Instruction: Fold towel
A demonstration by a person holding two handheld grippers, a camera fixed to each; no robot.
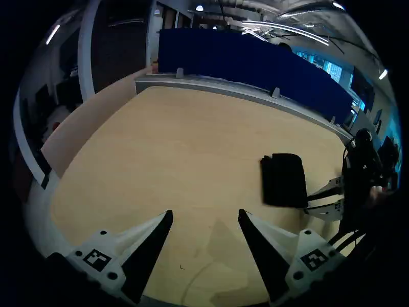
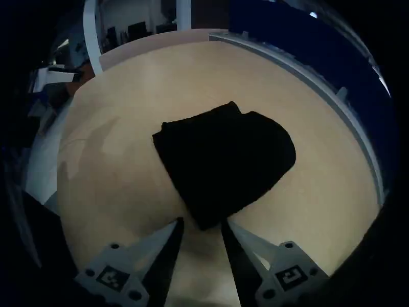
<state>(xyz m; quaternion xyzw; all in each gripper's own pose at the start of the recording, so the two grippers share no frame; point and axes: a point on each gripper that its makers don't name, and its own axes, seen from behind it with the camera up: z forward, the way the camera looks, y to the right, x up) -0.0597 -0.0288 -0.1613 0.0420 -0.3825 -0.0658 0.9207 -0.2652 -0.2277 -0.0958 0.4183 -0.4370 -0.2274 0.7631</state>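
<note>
A black towel [image 2: 225,158] lies folded in a thick, rounded bundle on the light wooden table [image 2: 117,169]. My right gripper [image 2: 201,221] stands open at the bundle's near corner. That corner pokes in between the fingertips, and pale table shows between it and the left finger. The left gripper view has the same towel [image 1: 283,179] as a dark rectangle at the right, with the right gripper [image 1: 309,199] at its near edge and a person's dark sleeve [image 1: 365,174] behind it. My left gripper [image 1: 204,212] hangs open over bare table, well left of the towel.
A blue partition [image 1: 240,61] with a grey rail [image 1: 230,87] runs along the table's far edge. The table's curved edge [image 1: 56,169] drops off on the left, with office furniture beyond it. Bare wood stretches between the left gripper and the towel.
</note>
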